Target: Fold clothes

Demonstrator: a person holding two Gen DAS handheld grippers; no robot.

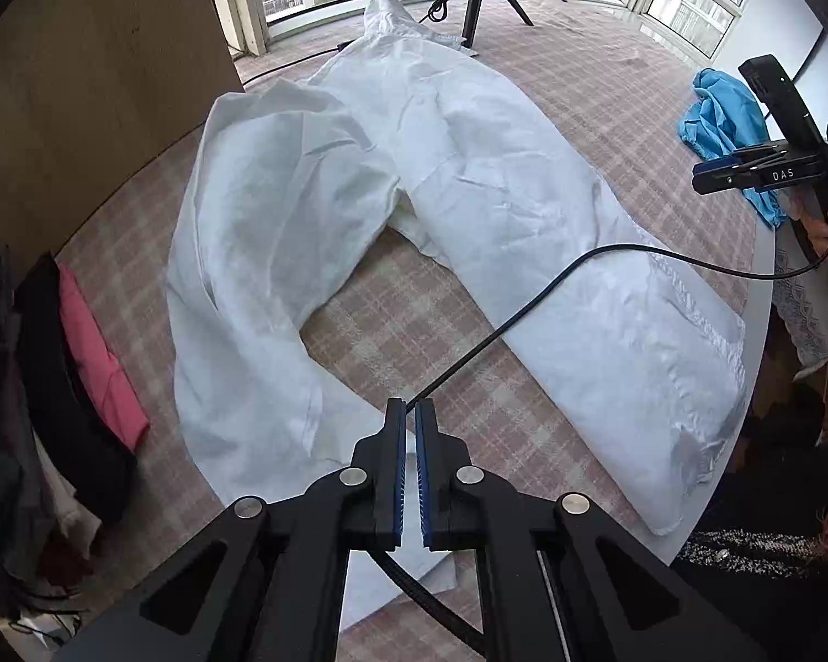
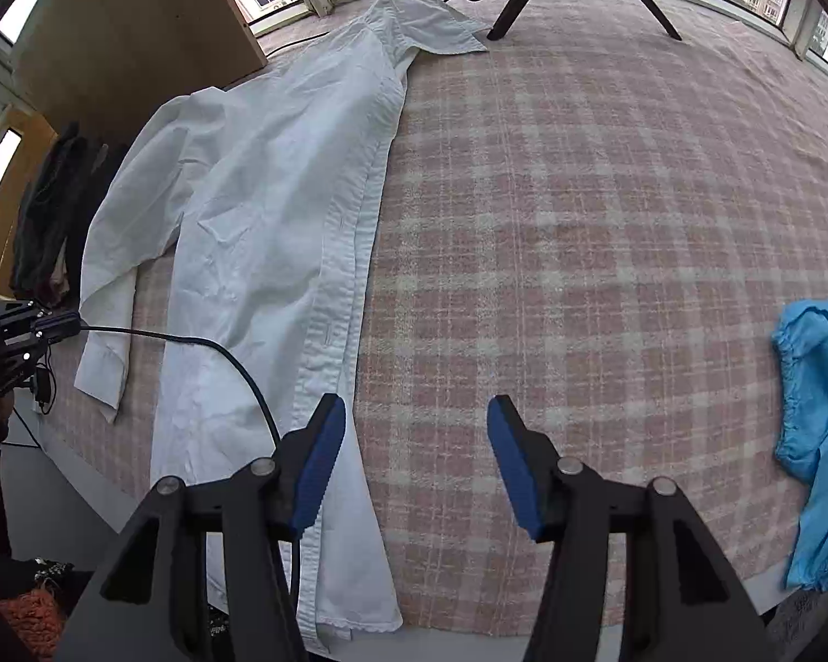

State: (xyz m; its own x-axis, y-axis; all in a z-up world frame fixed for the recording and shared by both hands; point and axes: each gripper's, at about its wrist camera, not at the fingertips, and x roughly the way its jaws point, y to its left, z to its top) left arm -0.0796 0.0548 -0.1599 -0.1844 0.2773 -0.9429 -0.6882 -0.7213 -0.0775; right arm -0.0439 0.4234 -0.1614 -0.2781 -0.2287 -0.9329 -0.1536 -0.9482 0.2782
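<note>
Lying collar-far, hem-near: white shirt (image 2: 281,209)

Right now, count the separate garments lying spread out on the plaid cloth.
2. The white shirt lies spread lengthwise on the left, collar toward the windows; the blue garment is bunched at the right edge. The pile of clothes beside the table may hide more.

Your left gripper (image 1: 409,414) points steeply down, jaws nearly together and empty; your right gripper (image 2: 417,414) angles down, jaws apart.
</note>
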